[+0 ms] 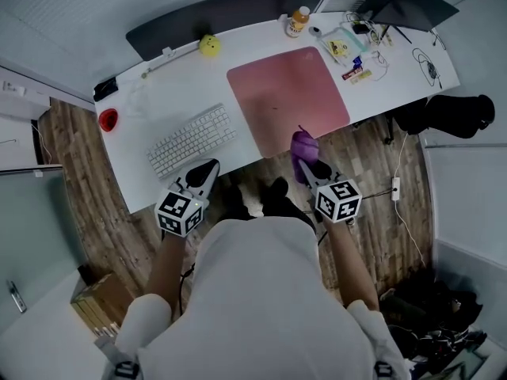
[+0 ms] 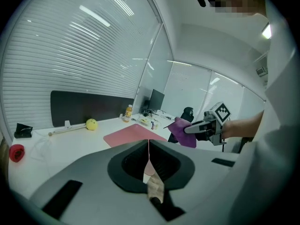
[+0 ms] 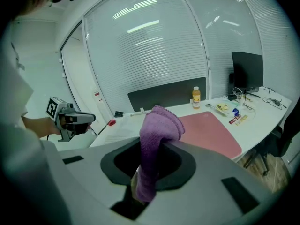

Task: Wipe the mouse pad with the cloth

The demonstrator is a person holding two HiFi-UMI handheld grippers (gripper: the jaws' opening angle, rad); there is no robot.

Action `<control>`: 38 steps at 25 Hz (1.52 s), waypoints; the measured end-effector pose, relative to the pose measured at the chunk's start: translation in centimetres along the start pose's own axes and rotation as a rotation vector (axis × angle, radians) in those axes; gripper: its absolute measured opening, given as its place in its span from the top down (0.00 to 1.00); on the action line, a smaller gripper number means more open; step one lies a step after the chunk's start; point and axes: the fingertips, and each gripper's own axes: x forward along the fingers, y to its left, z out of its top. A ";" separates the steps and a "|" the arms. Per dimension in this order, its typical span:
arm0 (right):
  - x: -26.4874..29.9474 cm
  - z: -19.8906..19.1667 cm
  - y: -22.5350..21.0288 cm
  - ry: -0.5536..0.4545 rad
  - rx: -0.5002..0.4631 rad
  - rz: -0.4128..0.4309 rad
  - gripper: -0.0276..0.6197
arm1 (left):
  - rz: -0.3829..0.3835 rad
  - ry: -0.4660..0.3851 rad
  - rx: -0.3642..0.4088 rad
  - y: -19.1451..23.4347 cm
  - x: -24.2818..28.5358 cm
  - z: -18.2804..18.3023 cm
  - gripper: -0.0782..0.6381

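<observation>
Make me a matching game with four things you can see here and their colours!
Things:
1. cloth
2. mouse pad
3. ball
4. keyboard

Colours:
a. yellow
b. white
c. purple
d. pink

Right pairs: 1-c, 2-d, 3-a, 4-b.
</observation>
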 end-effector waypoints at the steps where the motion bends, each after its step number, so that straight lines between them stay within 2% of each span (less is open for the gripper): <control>1: 0.3 0.1 0.0 0.007 -0.004 0.012 0.83 | 0.007 0.000 -0.005 0.0 0.0 -0.1 0.86; 7: 2.6 -0.1 -0.5 0.065 -0.040 0.118 0.83 | 0.096 -0.004 -0.044 -0.2 1.0 -0.7 0.86; 12: 4.8 -1.1 -0.9 0.153 -0.078 0.233 0.83 | 0.179 -0.016 -0.097 -1.0 2.4 -1.0 0.86; 23: 9.3 -5.6 -0.1 0.348 -0.183 0.474 0.83 | 0.339 -0.022 -0.224 -3.4 4.7 -3.4 0.86; 31: 12.7 -9.3 0.9 0.440 -0.213 0.576 0.83 | 0.448 0.002 -0.295 -4.4 4.3 -5.8 0.86; 38: 15.6 -12.6 1.5 0.491 -0.227 0.610 0.83 | 0.515 0.033 -0.344 -5.2 3.8 -7.3 0.86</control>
